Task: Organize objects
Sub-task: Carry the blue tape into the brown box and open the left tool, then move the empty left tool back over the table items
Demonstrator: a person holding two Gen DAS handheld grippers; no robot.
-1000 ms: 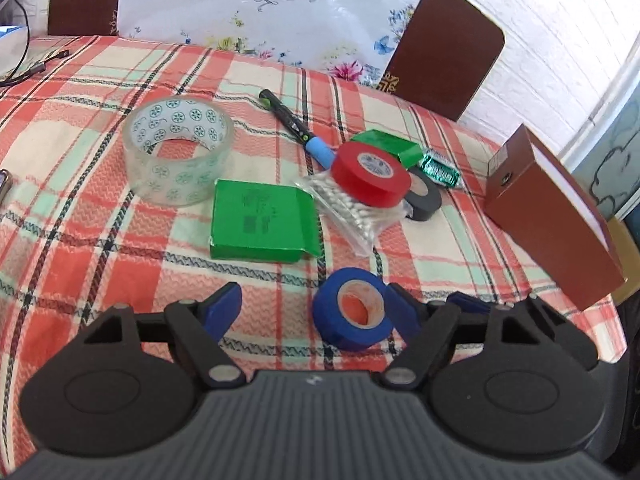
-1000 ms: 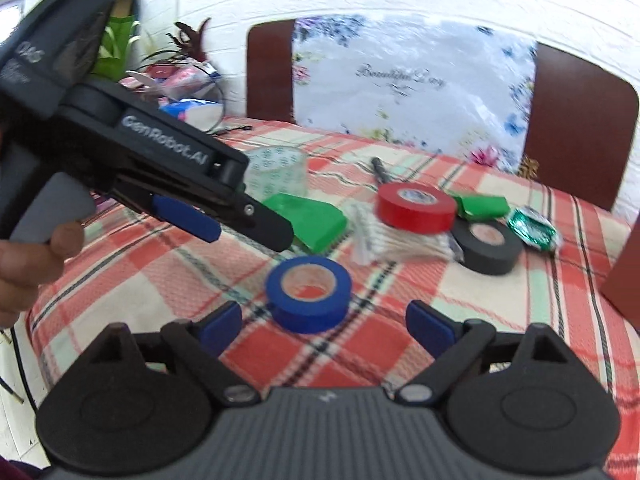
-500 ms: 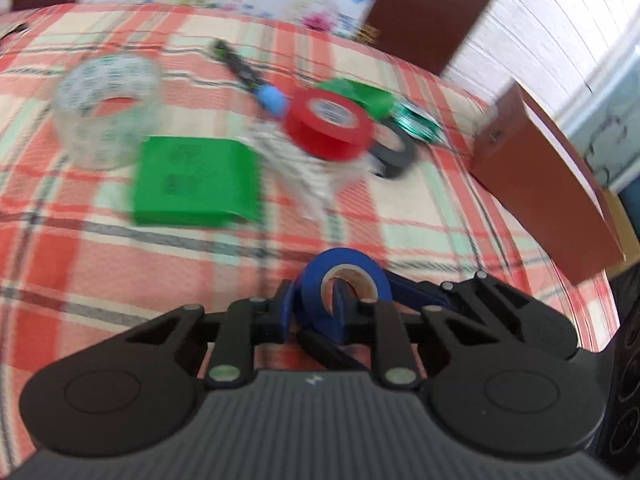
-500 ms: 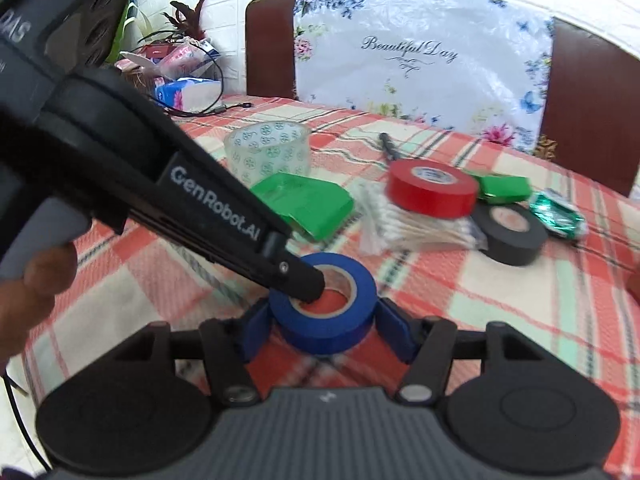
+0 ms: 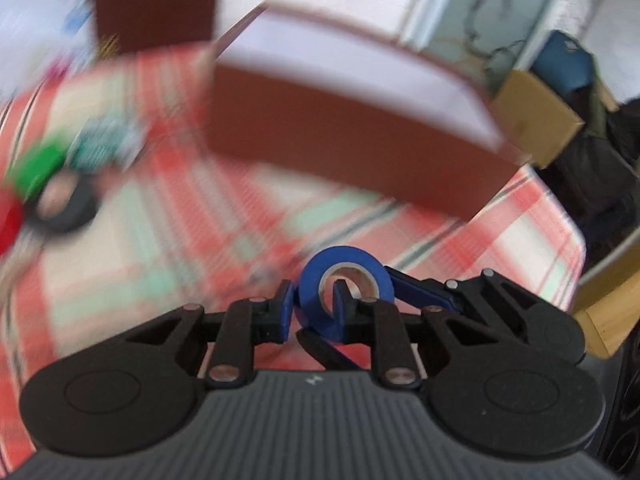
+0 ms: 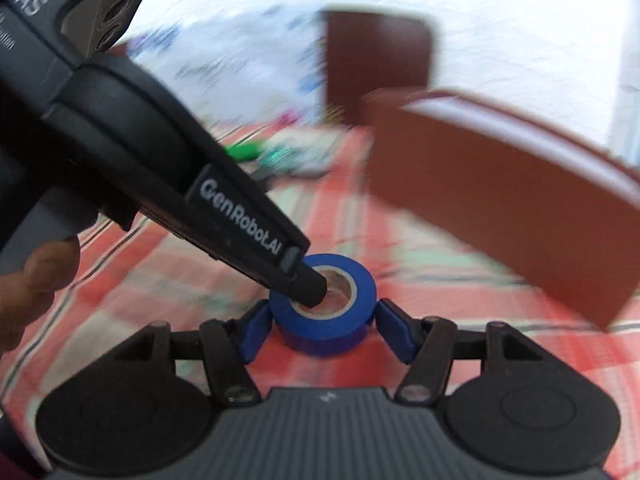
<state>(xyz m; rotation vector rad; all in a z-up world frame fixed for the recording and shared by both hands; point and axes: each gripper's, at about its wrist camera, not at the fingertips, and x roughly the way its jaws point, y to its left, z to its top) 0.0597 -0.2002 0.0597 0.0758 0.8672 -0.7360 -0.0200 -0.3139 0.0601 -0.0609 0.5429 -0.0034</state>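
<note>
Blue tape roll (image 6: pixel 326 312): smooth, slightly glossy plastic film on a pale card core. Tablecloth (image 5: pixel 168 240): woven checked cloth, matt. Brown box (image 6: pixel 500 208): smooth, matt outer face.

Brown box (image 5: pixel 348 148) blocked way just beyond blue tape roll (image 6: pixel 326 312); bare tablecloth (image 5: pixel 180 240) left of box gave open passage.

Blue tape roll (image 6: pixel 324 316), red-plaid cloth (image 6: pixel 168 264), brown box (image 6: pixel 500 200).
</note>
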